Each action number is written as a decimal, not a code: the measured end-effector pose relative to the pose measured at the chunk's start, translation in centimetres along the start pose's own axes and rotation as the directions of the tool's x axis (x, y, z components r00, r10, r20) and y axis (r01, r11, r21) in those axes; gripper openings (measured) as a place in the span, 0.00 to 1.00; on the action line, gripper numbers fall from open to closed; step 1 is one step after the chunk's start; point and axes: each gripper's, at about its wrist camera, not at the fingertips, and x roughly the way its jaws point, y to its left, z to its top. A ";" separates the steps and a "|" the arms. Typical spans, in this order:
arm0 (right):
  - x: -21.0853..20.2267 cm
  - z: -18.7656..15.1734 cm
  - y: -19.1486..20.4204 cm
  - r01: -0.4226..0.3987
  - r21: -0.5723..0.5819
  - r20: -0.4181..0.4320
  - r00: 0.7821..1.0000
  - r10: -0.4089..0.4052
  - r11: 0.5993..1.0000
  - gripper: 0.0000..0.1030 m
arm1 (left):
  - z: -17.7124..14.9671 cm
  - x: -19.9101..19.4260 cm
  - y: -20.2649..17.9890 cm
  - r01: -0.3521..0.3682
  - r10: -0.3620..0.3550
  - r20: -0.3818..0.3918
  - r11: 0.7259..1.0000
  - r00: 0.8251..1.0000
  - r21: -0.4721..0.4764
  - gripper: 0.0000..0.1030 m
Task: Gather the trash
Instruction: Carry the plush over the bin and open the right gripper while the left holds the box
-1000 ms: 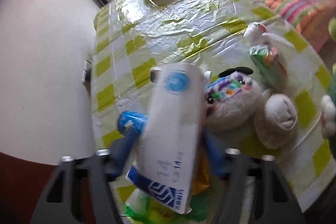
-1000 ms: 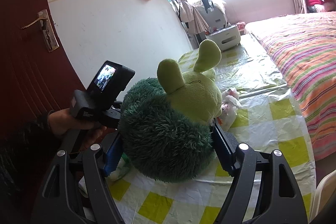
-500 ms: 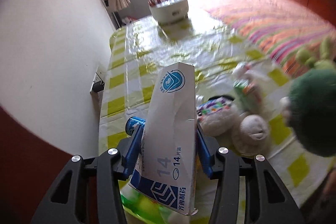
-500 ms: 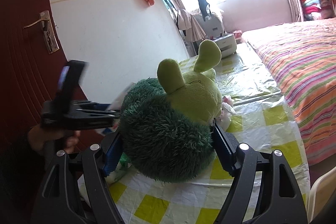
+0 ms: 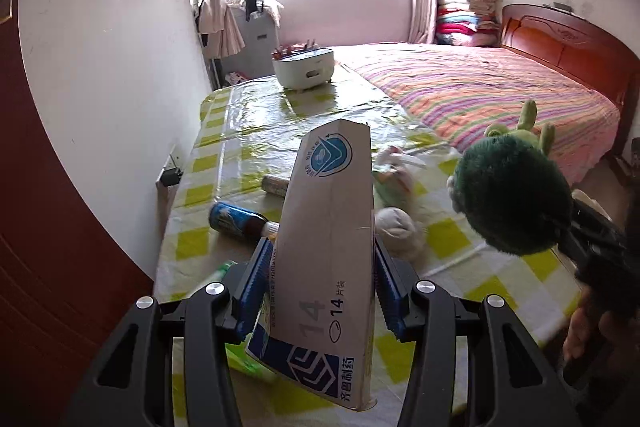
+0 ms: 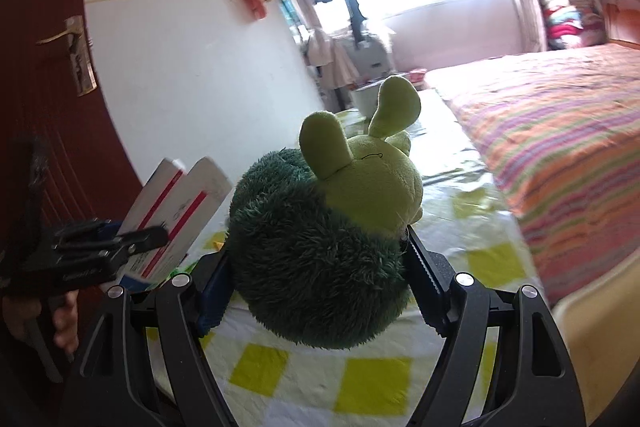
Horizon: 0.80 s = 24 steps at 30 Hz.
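over the table (image 5: 240, 115) we hold two things
left gripper (image 5: 322, 281) clamps a box (image 5: 328, 247); right gripper (image 6: 316, 273) clamps a plush (image 6: 320, 251)

Green wrapper (image 5: 240, 359) behind medicine box (image 5: 332, 251)

Green plush toy (image 6: 320, 259) (yellow-checked tablecloth (image 6: 372, 383))

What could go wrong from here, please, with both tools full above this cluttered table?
The medicine box is pinched near its lower half by the left tool, so the long free end could lever out and drop onto the bottle. The green plush toy in the right tool bulges past the pads and may squirm loose.
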 end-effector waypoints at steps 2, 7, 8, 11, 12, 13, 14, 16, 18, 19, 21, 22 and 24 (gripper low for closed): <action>-1.3 -0.3 -0.8 0.030 0.016 0.006 1.000 -0.030 0.999 0.72 | -0.3 -0.1 -0.8 0.018 -0.018 0.000 1.000 1.000 0.004 0.46; -4.8 -0.7 -2.6 0.121 0.046 0.021 0.992 -0.122 0.992 0.72 | -0.3 -0.3 -3.5 0.091 -0.092 0.018 0.995 0.996 0.028 0.46; -5.5 -0.7 -2.8 0.142 0.044 0.026 0.989 -0.143 0.989 0.72 | -0.3 -0.5 -3.9 0.103 -0.104 0.024 0.994 0.994 0.034 0.46; -7.6 -1.0 -3.4 0.202 0.030 0.040 0.978 -0.203 0.979 0.72 | -0.2 -0.9 -5.4 0.151 -0.153 0.042 0.987 0.987 0.050 0.46; -8.1 -1.1 -3.6 0.225 0.024 0.041 0.973 -0.226 0.974 0.72 | -0.1 -1.0 -5.9 0.166 -0.168 0.041 0.985 0.985 0.054 0.46; -8.7 -1.2 -3.8 0.247 0.021 0.043 0.968 -0.248 0.969 0.72 | 0.0 -1.1 -6.4 0.182 -0.185 0.042 0.981 0.982 0.061 0.46; -9.3 -1.3 -4.1 0.268 0.021 0.046 0.962 -0.269 0.963 0.72 | -0.1 -1.2 -6.9 0.194 -0.197 0.047 0.979 0.979 0.065 0.46; -10.3 -1.7 -4.9 0.310 0.021 0.043 0.949 -0.311 0.950 0.72 | 0.0 -1.3 -8.1 0.225 -0.229 0.041 0.971 0.973 0.081 0.46; -11.3 -2.0 -5.9 0.355 0.031 0.042 0.934 -0.356 0.934 0.72 | -0.1 -1.5 -8.8 0.241 -0.246 0.047 0.967 0.968 0.088 0.46; -11.7 -2.2 -6.4 0.377 0.034 0.040 0.925 -0.378 0.926 0.72 | -0.1 -1.7 -9.3 0.254 -0.260 0.046 0.962 0.965 0.096 0.46; -12.4 -2.4 -7.5 0.420 0.040 0.034 0.906 -0.421 0.907 0.72 | -0.1 -1.8 -10.1 0.271 -0.277 0.044 0.956 0.960 0.109 0.46; -12.8 -2.5 -8.0 0.436 0.047 0.033 0.899 -0.437 0.899 0.73 | 0.0 -1.8 -10.6 0.283 -0.289 0.044 0.952 0.956 0.115 0.46; -13.3 -2.7 -9.0 0.461 0.060 0.030 0.886 -0.464 0.885 0.73 | 0.0 -1.9 -11.3 0.297 -0.304 0.040 0.947 0.952 0.124 0.46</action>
